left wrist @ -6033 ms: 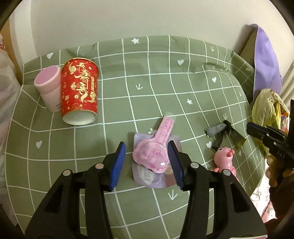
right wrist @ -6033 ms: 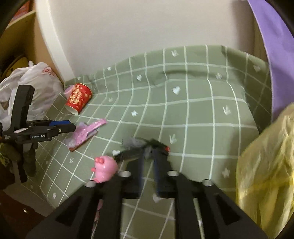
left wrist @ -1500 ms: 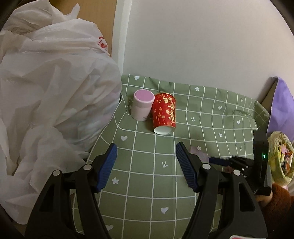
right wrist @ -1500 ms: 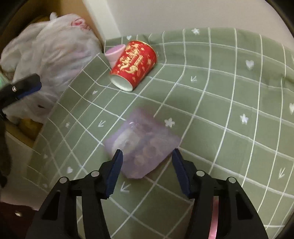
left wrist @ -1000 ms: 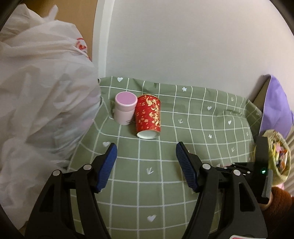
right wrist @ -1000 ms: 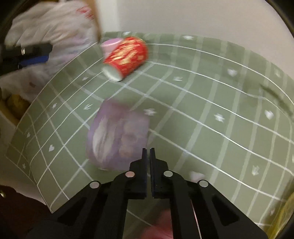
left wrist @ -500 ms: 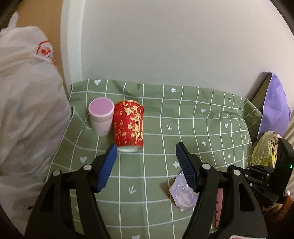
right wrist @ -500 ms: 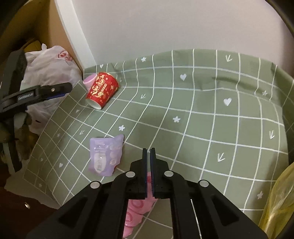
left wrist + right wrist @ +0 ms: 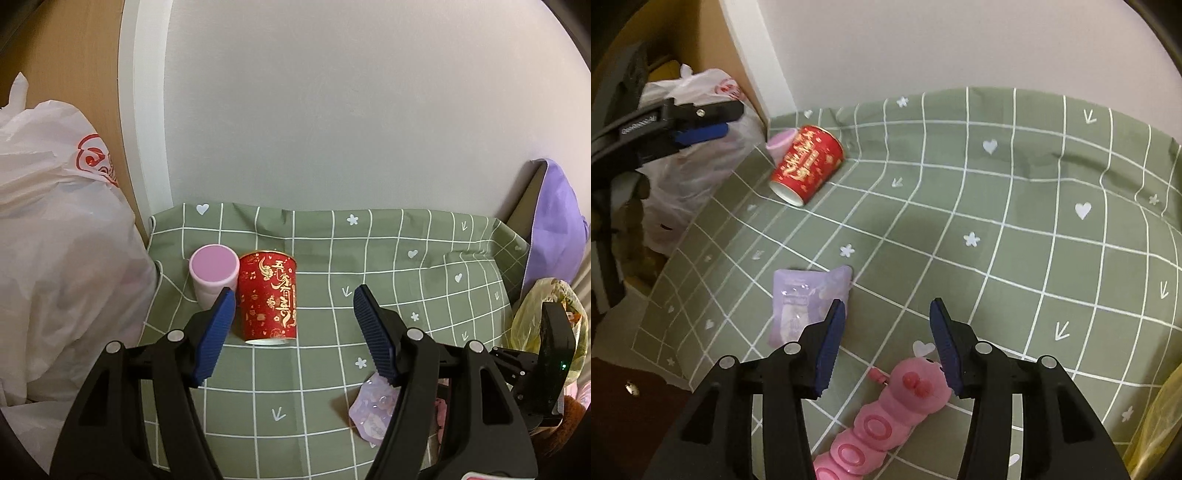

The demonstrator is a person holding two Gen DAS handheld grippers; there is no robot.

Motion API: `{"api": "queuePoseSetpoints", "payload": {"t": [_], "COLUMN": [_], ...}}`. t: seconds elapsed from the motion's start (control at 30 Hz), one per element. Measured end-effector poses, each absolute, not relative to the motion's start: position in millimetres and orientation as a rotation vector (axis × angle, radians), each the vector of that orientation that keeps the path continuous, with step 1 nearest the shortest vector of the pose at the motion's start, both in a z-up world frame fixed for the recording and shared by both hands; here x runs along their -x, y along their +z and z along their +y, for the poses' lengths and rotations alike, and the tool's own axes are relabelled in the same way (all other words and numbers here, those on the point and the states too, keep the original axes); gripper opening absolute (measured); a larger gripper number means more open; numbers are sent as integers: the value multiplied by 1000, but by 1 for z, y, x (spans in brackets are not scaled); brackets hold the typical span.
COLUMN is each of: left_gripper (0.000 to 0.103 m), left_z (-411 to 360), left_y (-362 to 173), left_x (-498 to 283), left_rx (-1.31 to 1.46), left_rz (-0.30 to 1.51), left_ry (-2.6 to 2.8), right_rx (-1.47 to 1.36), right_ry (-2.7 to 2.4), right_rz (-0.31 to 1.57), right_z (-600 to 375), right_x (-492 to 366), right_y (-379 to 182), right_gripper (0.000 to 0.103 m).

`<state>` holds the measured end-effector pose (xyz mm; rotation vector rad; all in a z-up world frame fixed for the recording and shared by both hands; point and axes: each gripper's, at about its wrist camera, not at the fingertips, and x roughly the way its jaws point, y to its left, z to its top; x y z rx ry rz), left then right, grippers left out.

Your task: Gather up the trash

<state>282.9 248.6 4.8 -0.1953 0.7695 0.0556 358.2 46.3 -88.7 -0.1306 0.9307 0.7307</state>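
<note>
A red paper cup with gold print [image 9: 269, 295] lies on the green checked tablecloth [image 9: 406, 280], mouth toward me, beside a pink cup [image 9: 213, 271]. My left gripper [image 9: 293, 336] is open and empty, hovering just in front of the red cup [image 9: 807, 164]. A lilac plastic wrapper [image 9: 807, 304] lies flat near the table's front edge; it also shows in the left wrist view [image 9: 373, 415]. My right gripper [image 9: 886, 345] is open and empty, above the cloth right of the wrapper. A pink caterpillar toy [image 9: 894, 410] lies under it.
A big white plastic bag [image 9: 62, 258] stands left of the table by a wooden cabinet [image 9: 74, 74]. A yellow plastic bag [image 9: 535, 314] hangs at the right edge, below a purple cushion [image 9: 554, 221]. A white wall backs the table.
My right gripper has opened; half a second ago its jaws were shut. The wrapper now lies on the cloth to its left. My left gripper has swung away from the white bag toward the cups.
</note>
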Motion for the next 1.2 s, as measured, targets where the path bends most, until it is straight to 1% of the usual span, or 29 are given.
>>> {"api": "queuePoseSetpoints", "payload": {"t": [0.27, 0.5, 0.53, 0.57, 0.6, 0.63, 0.67, 0.77, 0.93, 1.2], "left_gripper": [63, 63, 63, 63, 63, 63, 63, 63, 63, 64], "left_z": [252, 267, 270, 271, 273, 276, 277, 279, 277, 258], "left_y": [-18, -32, -34, -35, -37, -38, -38, -38, -40, -51], "left_x": [-279, -270, -269, -268, -269, -269, -269, -271, -278, -321], "left_rx": [212, 262, 267, 271, 277, 290, 297, 302, 321, 238], "left_rz": [814, 842, 846, 848, 851, 855, 855, 848, 837, 874], "left_ry": [53, 99, 109, 114, 119, 124, 125, 123, 87, 82], "right_rx": [119, 219, 248, 261, 277, 299, 301, 262, 183, 59], "right_ry": [762, 798, 814, 818, 816, 830, 837, 880, 853, 638], "right_rz": [968, 990, 992, 990, 977, 965, 960, 945, 899, 800], "right_z": [59, 95, 102, 105, 107, 112, 113, 110, 91, 15], "right_x": [-353, -345, -340, -337, -334, -328, -326, -322, -329, -354], "right_y": [-97, -110, -113, -114, -114, -115, -115, -110, -86, -40], "right_gripper": [45, 45, 41, 35, 35, 21, 14, 5, 4, 4]}}
